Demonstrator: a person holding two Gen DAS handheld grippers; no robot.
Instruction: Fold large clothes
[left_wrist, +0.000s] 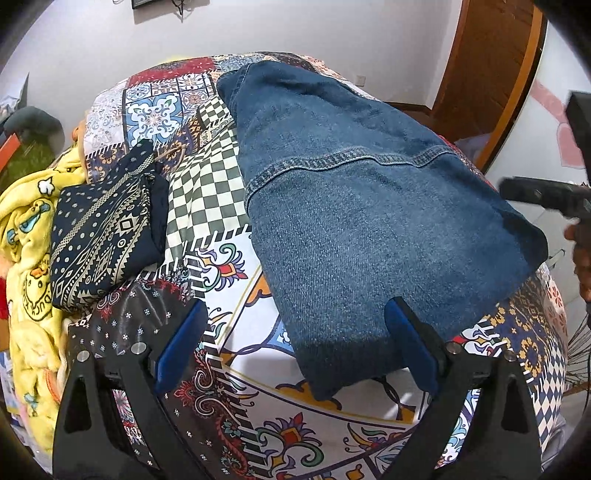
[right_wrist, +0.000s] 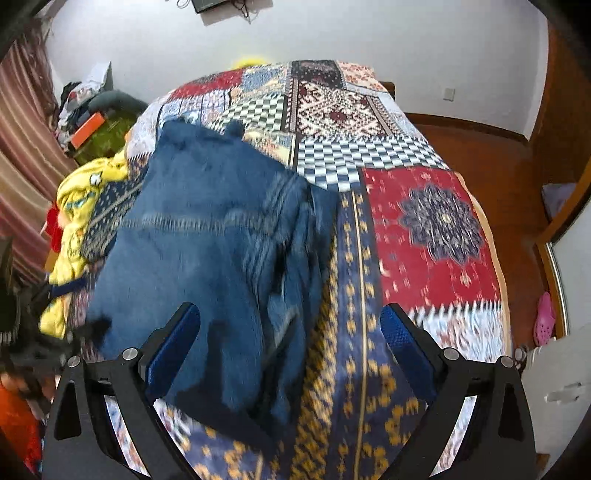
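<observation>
A blue denim garment (left_wrist: 354, 206) lies folded on the patchwork bedspread (left_wrist: 207, 206), back side up with a stitched seam across it. My left gripper (left_wrist: 295, 332) is open and empty, hovering over the garment's near left corner. In the right wrist view the same denim garment (right_wrist: 207, 251) lies left of centre, blurred. My right gripper (right_wrist: 291, 336) is open and empty above the garment's near right edge. The right gripper also shows at the right edge of the left wrist view (left_wrist: 546, 195).
A folded dark patterned cloth (left_wrist: 107, 229) lies left of the denim. A yellow cartoon blanket (left_wrist: 29, 236) is heaped at the bed's left edge. Wooden floor (right_wrist: 491, 155) and a door lie to the right. Clutter and a curtain (right_wrist: 22, 155) stand far left.
</observation>
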